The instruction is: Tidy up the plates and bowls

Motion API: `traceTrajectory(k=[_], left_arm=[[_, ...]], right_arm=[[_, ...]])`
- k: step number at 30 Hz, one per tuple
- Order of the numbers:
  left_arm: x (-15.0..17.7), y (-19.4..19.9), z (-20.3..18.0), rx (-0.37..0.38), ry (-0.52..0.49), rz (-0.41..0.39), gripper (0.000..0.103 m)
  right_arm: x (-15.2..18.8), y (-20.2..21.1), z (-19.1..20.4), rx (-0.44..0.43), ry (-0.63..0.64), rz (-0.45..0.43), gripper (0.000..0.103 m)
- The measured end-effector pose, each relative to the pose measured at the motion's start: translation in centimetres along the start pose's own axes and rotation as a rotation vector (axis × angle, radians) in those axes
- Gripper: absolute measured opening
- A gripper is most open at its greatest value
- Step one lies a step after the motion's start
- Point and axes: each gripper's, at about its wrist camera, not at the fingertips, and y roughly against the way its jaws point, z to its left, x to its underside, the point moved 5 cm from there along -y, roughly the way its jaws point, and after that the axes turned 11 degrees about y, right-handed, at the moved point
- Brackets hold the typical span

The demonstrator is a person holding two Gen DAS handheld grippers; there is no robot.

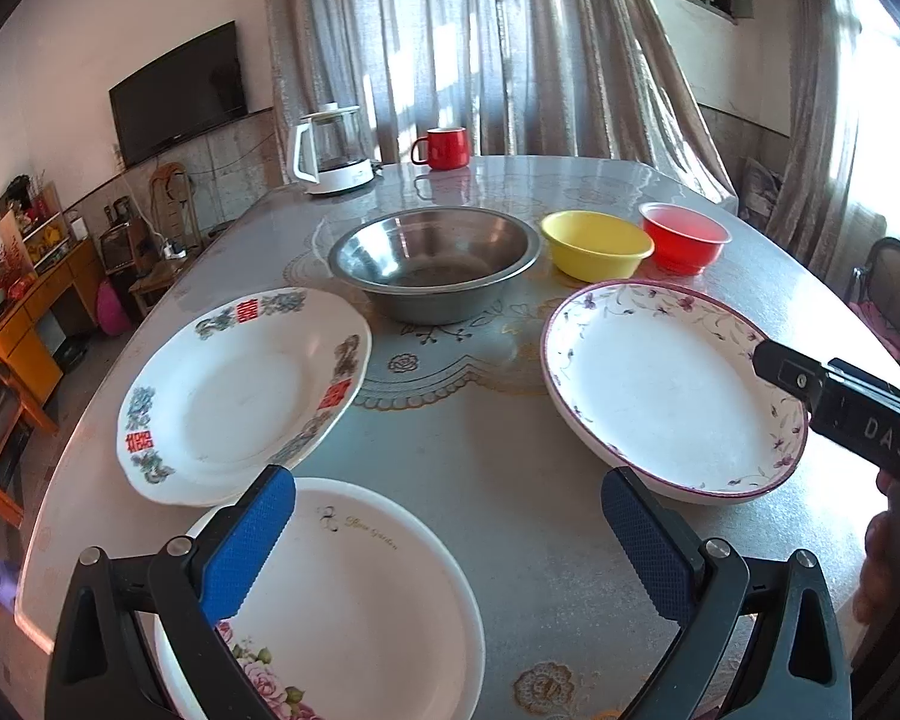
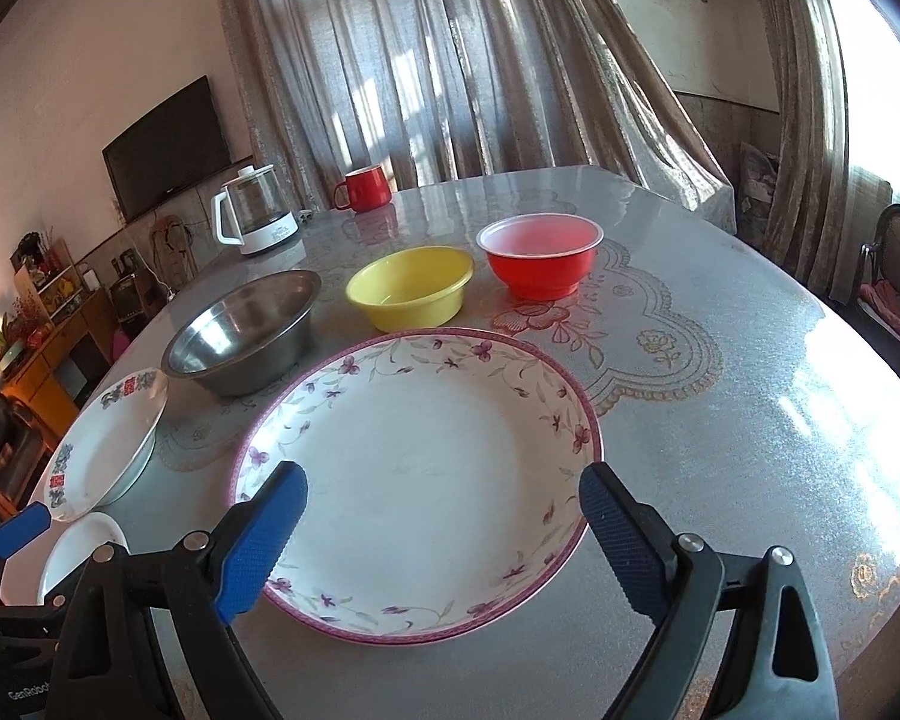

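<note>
Both tongs gaping, holding nothing: left tongs hovering over rose plate, right tongs straddling purple-rimmed plate, bare table lying rightward.

The big bowl is dull brushed metal, while the yellow bowl and red bowl to its right look like smooth shiny plastic. All three plates are glossy glazed ceramic with printed flowers. The table has a slick, reflective plastic-looking cover, and the gripper pads are blue, rough-textured rubber on matt black plastic.
</note>
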Motion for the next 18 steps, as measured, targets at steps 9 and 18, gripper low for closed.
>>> traceTrajectory(k=[9, 18], left_arm=[[-0.6, -1.5, -2.0, 0.092, -0.035, 0.081, 0.103], [-2.8, -4.0, -2.5, 0.216, 0.068, 0.207, 0.100]], right_arm=[[-0.7, -2.0, -3.3, -0.014, -0.051, 0.035, 0.084], [-0.9, -4.3, -4.8, -0.058, -0.069, 0.091, 0.051]])
